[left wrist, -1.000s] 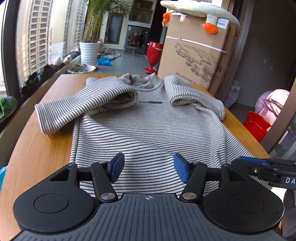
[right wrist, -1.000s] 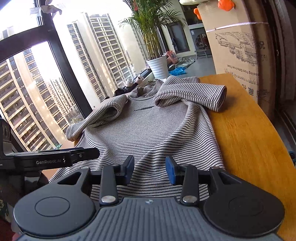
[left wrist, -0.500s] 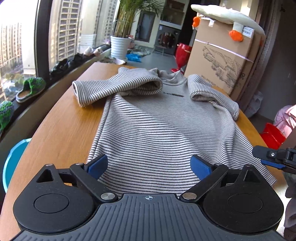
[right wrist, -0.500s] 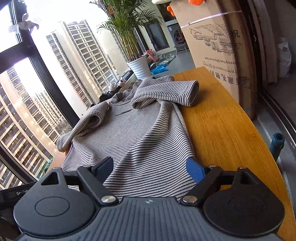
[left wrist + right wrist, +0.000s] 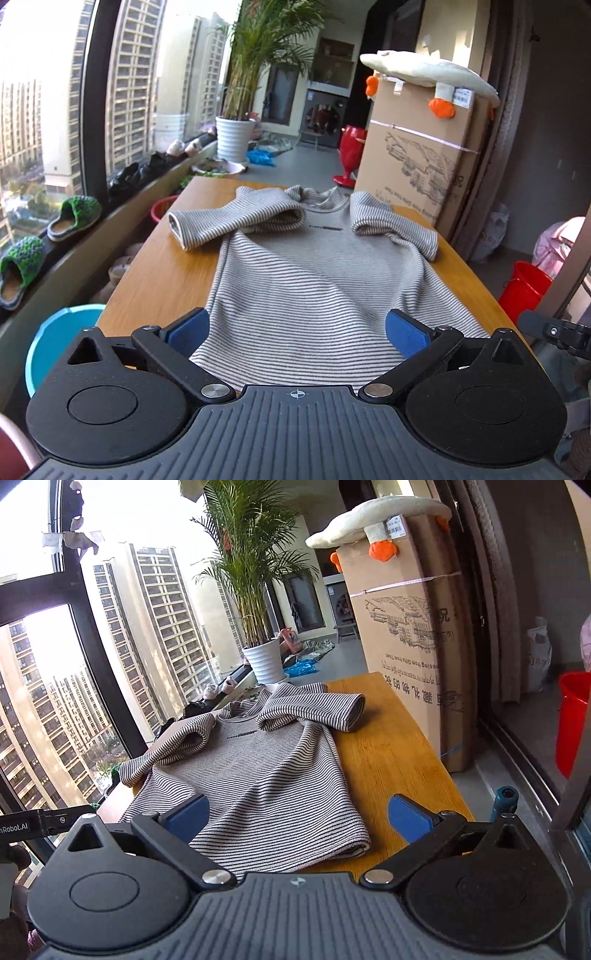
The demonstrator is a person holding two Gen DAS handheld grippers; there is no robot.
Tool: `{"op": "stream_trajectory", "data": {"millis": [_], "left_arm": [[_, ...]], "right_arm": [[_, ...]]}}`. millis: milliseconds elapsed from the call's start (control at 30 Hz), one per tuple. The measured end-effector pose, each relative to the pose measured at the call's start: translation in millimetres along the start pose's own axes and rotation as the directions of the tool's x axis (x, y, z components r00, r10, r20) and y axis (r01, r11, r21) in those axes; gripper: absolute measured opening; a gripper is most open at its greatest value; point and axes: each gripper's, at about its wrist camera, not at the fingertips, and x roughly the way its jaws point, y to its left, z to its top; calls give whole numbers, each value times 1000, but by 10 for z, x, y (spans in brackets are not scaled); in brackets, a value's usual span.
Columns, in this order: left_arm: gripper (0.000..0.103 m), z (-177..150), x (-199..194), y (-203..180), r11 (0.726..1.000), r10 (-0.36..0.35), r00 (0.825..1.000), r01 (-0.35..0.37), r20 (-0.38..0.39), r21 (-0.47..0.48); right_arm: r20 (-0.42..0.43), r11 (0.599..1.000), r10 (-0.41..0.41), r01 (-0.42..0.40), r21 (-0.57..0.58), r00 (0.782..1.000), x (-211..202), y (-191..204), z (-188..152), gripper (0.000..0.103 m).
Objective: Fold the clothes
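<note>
A grey-and-white striped long-sleeved top lies flat on the wooden table, collar away from me, both sleeves folded in across the chest. It also shows in the right wrist view. My left gripper is open and empty, held above the top's near hem. My right gripper is open and empty, above the hem's right corner. The right gripper's tip shows at the right edge of the left wrist view.
A tall cardboard box with a plush goose on top stands past the table's far right. A potted palm stands beyond the far end. A blue basin sits left of the table, a red bucket right.
Both grippers have opened wide and pulled back and up from the top's hem. The top lies as before.
</note>
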Motion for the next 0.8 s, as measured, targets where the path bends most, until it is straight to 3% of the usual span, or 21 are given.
{"op": "stream_trajectory", "data": {"millis": [300,367,467,567,700,800], "left_arm": [[103,183,411,191,998,-34,999,32,-34,-61],[103,252,515,215,998,-25,1000,24,-10,-60],[103,433,812,149,1000,11,999,-11,49,1],[103,544,1191,10,994,79,995,-83,65,75],[103,487,1590,-101,989,61,996,-69,61,132],[103,411,1870,-177,975,124,992,-119,-14,185]], "right_arm": [[-50,998,40,-43,-45,998,627,65,311,103],[-43,996,32,-35,-81,999,858,98,415,103],[-30,974,4,-11,-225,1000,1338,209,555,103],[-79,935,-41,10,-354,996,1837,265,603,103],[-181,944,-33,-29,-330,983,2191,150,522,103],[-238,946,-31,-49,-321,971,2310,158,484,103]]}}
